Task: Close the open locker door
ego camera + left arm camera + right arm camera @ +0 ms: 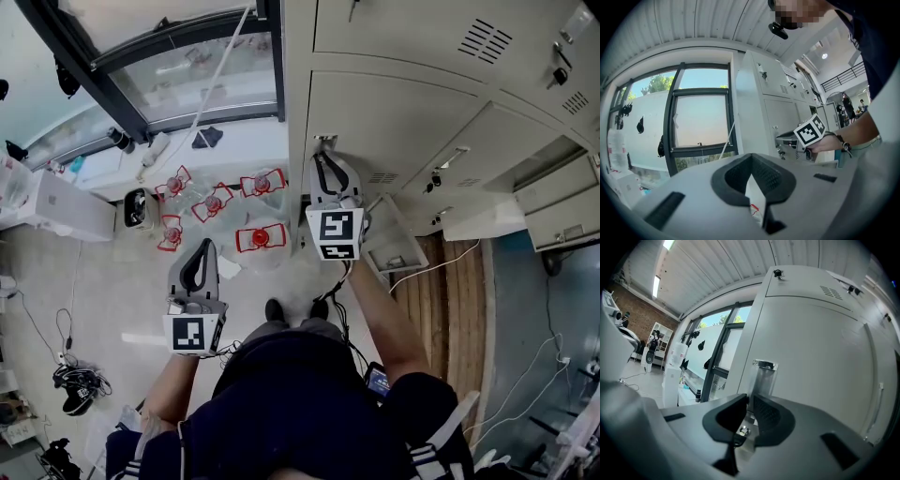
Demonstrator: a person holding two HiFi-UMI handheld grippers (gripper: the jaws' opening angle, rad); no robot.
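The grey locker door fills the right gripper view. Its shiny metal handle stands at the door's left edge. My right gripper is at that handle, and its dark pads are closed to a narrow slit with the handle's lower tab pinched between them. The left gripper view shows the same hold from the side, marker cube up against the locker front. My left gripper hangs lower left, away from the lockers, tips together and empty.
Several water bottles with red handles stand on the floor left of the lockers, below a dark-framed window. More lockers stand open at the right. A small open door juts out by my right arm. Cables lie lower left.
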